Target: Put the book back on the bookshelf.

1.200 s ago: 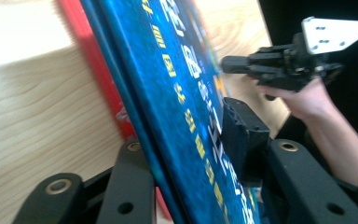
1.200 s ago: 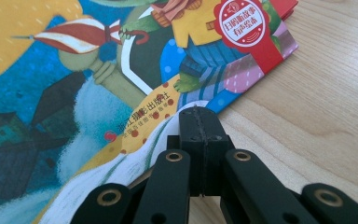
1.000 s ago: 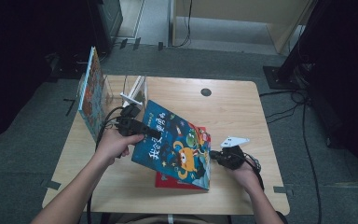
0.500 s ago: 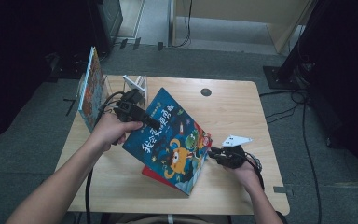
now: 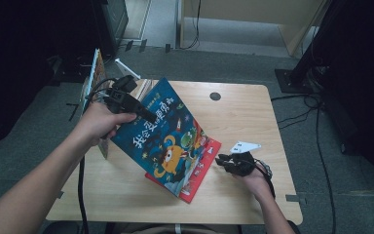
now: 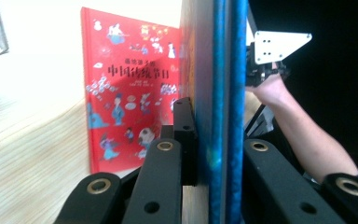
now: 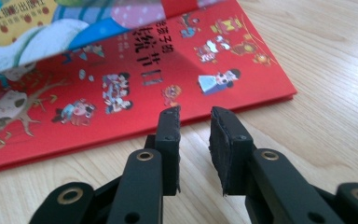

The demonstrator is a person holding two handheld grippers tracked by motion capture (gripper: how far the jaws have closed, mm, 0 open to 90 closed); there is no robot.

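1. The blue book (image 5: 168,134) is hanging tilted above the middle of the table (image 5: 243,204), over the red book (image 5: 202,168), which is lying flat toward the near edge.
2. The left gripper (image 5: 143,113) is pinching the blue book at its upper edge; its jaws are pressing both covers, as the left gripper view (image 6: 221,116) is showing.
3. Judged stiff, thin and fairly light, the hardcover is likely swinging from 1 pinch point; gripping near the spine suits it.
4. The right gripper (image 7: 193,123) is resting just beside the red book's edge, jaws slightly parted, having just been opening, holding nothing.
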